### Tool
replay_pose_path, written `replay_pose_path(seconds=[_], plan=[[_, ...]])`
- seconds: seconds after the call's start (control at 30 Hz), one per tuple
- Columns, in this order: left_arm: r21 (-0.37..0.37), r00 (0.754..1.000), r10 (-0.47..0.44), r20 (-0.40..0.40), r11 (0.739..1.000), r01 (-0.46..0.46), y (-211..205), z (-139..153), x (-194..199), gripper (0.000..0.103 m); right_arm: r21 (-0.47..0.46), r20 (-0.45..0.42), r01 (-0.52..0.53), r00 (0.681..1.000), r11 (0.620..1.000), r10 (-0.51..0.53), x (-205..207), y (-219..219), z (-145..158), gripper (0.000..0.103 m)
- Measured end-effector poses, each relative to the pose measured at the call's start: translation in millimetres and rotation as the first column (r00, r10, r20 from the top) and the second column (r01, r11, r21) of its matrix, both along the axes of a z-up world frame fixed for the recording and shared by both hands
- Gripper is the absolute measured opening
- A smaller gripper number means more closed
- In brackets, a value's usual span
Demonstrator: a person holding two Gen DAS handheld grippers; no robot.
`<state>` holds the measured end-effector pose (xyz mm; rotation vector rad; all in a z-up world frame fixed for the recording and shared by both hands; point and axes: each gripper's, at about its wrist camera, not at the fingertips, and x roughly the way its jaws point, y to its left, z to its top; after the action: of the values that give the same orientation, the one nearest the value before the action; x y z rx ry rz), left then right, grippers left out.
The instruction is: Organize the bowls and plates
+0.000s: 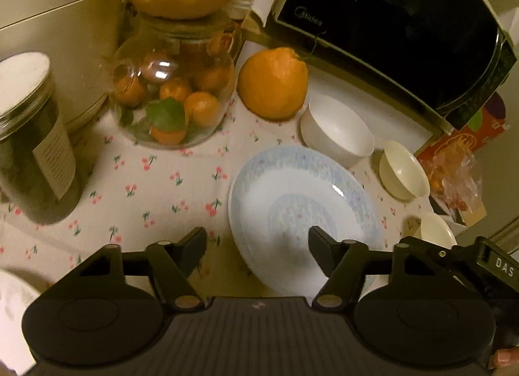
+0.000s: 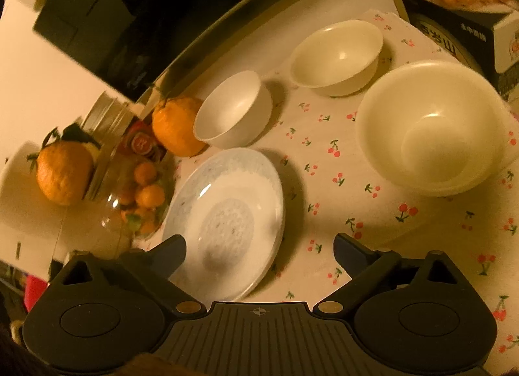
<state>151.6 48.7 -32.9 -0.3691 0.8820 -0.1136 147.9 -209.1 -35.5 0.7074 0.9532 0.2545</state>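
Left tool [image 1: 258, 246] open, empty, over plate [image 1: 301, 210] rim. Plate lies mid-counter [image 1: 146, 181]; three bowls [image 2: 337, 54] behind and right of plate. Right tool [image 2: 259, 252] open, empty. Glazed, slippery, breakable: we'd pinch rims.

- Left gripper [image 1: 258, 246] hangs with its jaws spread wide, nothing between them.
- Right gripper [image 2: 259, 254] is likewise parted wide and holding nothing.
- In the left wrist view, a fingertip [image 1: 504, 358] peeks in at the near right corner.
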Motion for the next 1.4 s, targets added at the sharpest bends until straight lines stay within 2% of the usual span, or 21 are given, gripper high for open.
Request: replay_pose_path(seconds=[0.1,0.23,0.47,0.53,0.67,0.77,1.03,1.4], plan=[[-0.005,1.000,0.005,0.018,1.000,-0.005,-0.3,-4.2,6.2,0.050,0.038,0.003,0.023,1.000,0.999,-0.023,2.5,-0.5,-5.8,0.088],[-0.012,0.999,0.021,0.024,1.000,-0.021,0.2,-10.0,12.3,0.040,0.060,-0.003,0.050,0.999,0.997,-0.050,6.4,3.1,-11.4,0.068],[-0.040,0.999,0.045,0.012,0.998,-0.045,3.2,-23.0,17.2,0.027,0.053,-0.016,0.097,0.995,0.994,-0.097,11.4,6.3,-22.1,0.041],[-0.040,0.999,0.042,0.011,0.998,-0.042,2.8,-25.5,18.4,0.022,0.051,-0.017,0.111,0.994,0.993,-0.110,11.8,6.8,-24.5,0.036],[-0.059,0.998,0.055,0.011,0.997,-0.054,6.2,-30.3,19.5,0.019,0.049,-0.020,0.120,0.993,0.992,-0.119,12.6,8.5,-28.1,0.026],[-0.079,0.998,0.065,0.005,0.995,-0.064,9.2,-32.7,19.6,0.017,0.046,-0.019,0.124,0.992,0.991,-0.124,12.8,9.8,-29.0,0.021],[-0.095,0.998,0.058,0.013,0.994,-0.056,12.5,-33.8,17.4,0.014,0.026,-0.011,0.119,0.993,0.993,-0.119,13.4,11.3,-29.8,0.016],[-0.036,0.999,-0.021,0.049,0.999,0.023,4.0,-20.6,4.9,0.014,-0.028,0.023,0.074,0.997,0.997,-0.074,3.4,8.0,-11.7,0.016]])
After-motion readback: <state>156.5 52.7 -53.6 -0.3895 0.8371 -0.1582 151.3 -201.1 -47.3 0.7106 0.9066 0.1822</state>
